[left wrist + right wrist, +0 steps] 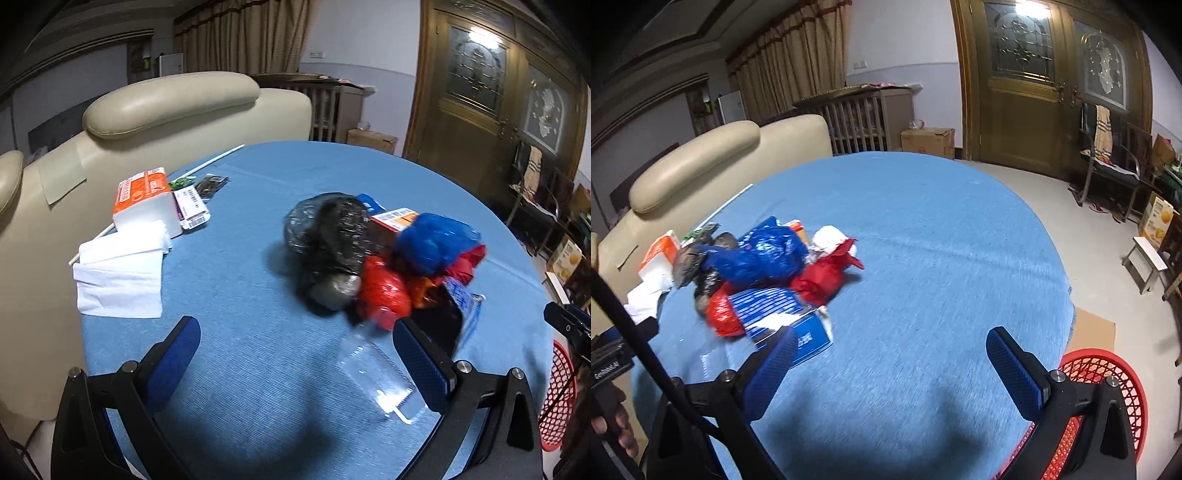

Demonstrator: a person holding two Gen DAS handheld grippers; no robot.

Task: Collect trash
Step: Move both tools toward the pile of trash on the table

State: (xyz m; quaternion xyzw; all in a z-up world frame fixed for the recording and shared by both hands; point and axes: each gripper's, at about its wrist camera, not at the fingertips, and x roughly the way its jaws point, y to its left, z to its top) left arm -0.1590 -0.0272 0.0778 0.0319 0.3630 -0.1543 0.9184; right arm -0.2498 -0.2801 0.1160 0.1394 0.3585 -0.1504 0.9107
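Note:
A heap of trash lies on the round blue table (258,369): a black bag (325,236), a blue bag (432,240), a red bag (384,291), an orange-and-white carton (397,218) and a clear plastic tray (376,373). My left gripper (295,347) is open, low over the table just in front of the heap, with the clear tray beside its right finger. In the right wrist view the blue bag (764,254), red wrapper (827,273) and a blue striped box (786,321) lie left of my right gripper (892,354), which is open with nothing between its fingers.
A red mesh basket (1108,376) stands below the table's right edge. A tissue pack (144,199), loose tissues (118,273), small packets (192,206) and a thin white stick (155,199) lie at the table's left. A beige sofa (166,107) backs the table.

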